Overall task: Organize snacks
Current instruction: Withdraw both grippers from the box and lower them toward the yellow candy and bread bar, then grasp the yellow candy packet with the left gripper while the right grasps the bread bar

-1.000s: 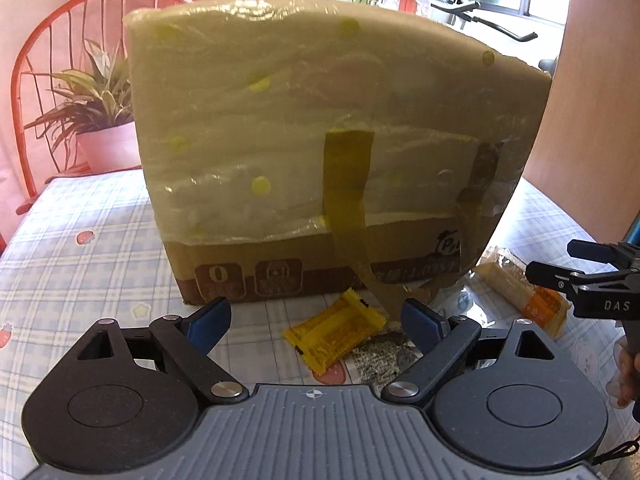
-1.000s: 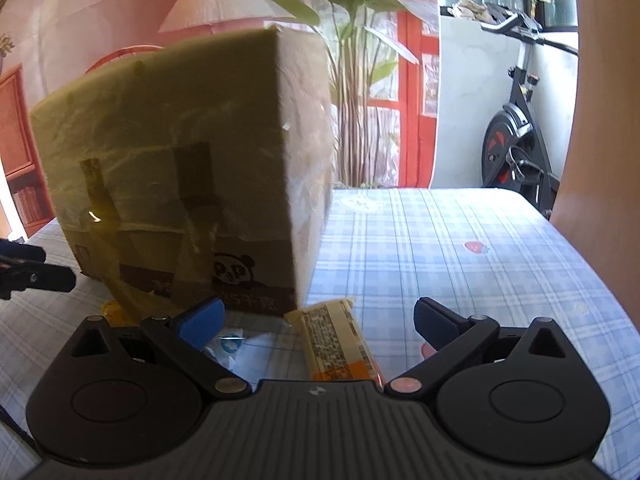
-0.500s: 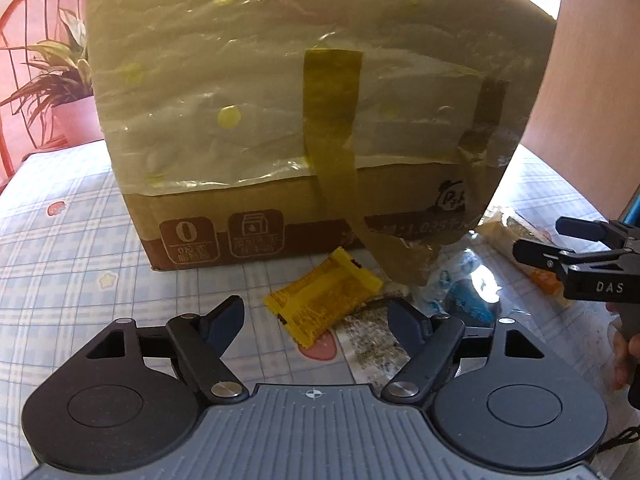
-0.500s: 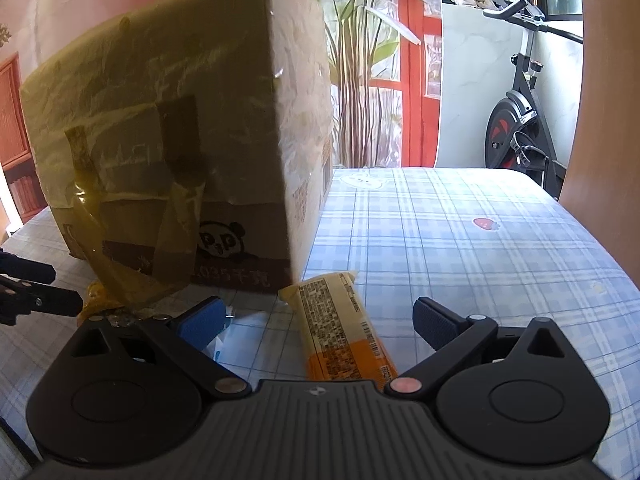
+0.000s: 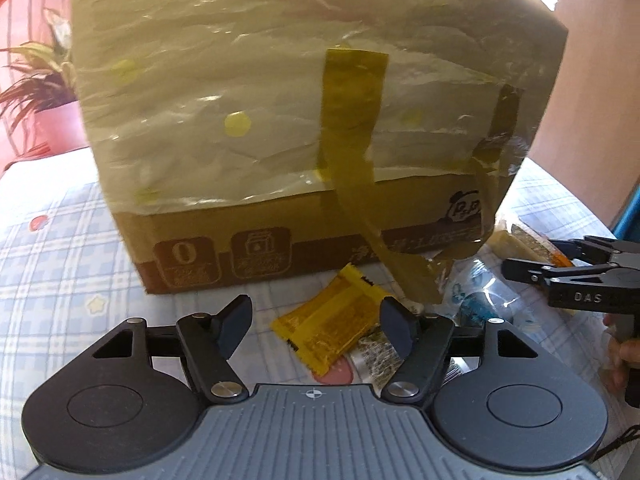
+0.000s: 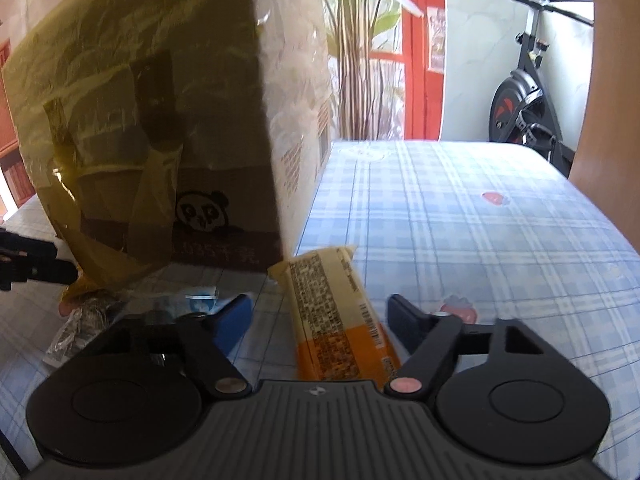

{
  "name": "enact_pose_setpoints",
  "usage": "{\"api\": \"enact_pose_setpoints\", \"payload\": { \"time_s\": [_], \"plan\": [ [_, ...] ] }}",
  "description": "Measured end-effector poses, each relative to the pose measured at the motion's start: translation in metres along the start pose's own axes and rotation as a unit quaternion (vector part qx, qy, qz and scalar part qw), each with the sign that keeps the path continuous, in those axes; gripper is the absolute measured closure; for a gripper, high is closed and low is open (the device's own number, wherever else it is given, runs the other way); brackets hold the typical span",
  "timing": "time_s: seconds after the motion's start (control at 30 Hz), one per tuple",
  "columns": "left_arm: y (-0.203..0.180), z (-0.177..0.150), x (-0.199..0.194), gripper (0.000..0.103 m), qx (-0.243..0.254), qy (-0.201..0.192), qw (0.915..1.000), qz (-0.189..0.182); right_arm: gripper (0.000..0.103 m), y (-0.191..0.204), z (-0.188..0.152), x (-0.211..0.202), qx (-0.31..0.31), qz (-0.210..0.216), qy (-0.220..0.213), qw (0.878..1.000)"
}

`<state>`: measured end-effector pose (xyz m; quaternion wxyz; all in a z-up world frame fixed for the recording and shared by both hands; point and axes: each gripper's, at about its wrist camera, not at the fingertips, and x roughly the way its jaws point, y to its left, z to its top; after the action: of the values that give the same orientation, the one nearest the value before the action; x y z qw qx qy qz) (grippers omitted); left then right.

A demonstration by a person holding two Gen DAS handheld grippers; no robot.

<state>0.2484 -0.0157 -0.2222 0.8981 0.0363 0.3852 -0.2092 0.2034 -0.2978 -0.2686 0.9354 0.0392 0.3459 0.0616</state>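
Both tools are closing in to pick up snacks. The left tool (image 5: 316, 330) is not yet squeezing the yellow packet (image 5: 334, 330) low in the middle, and the right tool (image 6: 320, 320) is loose around the orange bar (image 6: 336, 320). Next, each must pinch, then lift. Both tools tilt down at the surface (image 6: 460, 208), near the big box (image 5: 280, 120)

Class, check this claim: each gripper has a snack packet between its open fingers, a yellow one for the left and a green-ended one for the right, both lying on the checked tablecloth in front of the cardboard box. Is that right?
One detail is wrong. In the right wrist view the long packet between the right gripper's closing jaws has an orange end, not green. The yellow packet lies between the left gripper's closing jaws; both lie on the checked tablecloth before the cardboard box.
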Motion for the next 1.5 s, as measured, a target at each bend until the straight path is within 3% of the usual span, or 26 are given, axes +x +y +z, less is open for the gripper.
{"api": "enact_pose_setpoints", "payload": {
  "time_s": [0.23,0.6,1.0,1.1,1.27,1.5],
  "plan": [
    [0.000,0.002,0.015,0.040,0.011,0.009,0.9995,-0.029,0.042,-0.003,-0.001,0.000,0.010,-0.010,-0.007,1.000],
    [0.005,0.007,0.036,0.040,0.016,0.021,0.9978,-0.061,0.042,-0.004,-0.001,-0.001,0.013,-0.007,-0.009,1.000],
    [-0.002,-0.013,0.019,0.041,0.008,0.029,0.9968,-0.074,0.042,-0.004,-0.001,0.000,0.013,-0.007,-0.009,1.000],
    [-0.005,-0.015,0.018,0.048,0.009,0.032,0.9972,-0.067,0.042,-0.004,-0.001,0.000,0.013,-0.007,-0.009,1.000],
    [0.000,-0.008,0.028,0.048,-0.017,0.024,0.9981,-0.054,0.042,-0.004,-0.001,0.000,0.013,-0.006,-0.009,1.000],
    [-0.010,-0.006,0.036,0.049,-0.002,0.023,0.9995,-0.024,0.042,-0.004,-0.001,-0.001,0.013,-0.006,-0.010,1.000]
  ]
}}
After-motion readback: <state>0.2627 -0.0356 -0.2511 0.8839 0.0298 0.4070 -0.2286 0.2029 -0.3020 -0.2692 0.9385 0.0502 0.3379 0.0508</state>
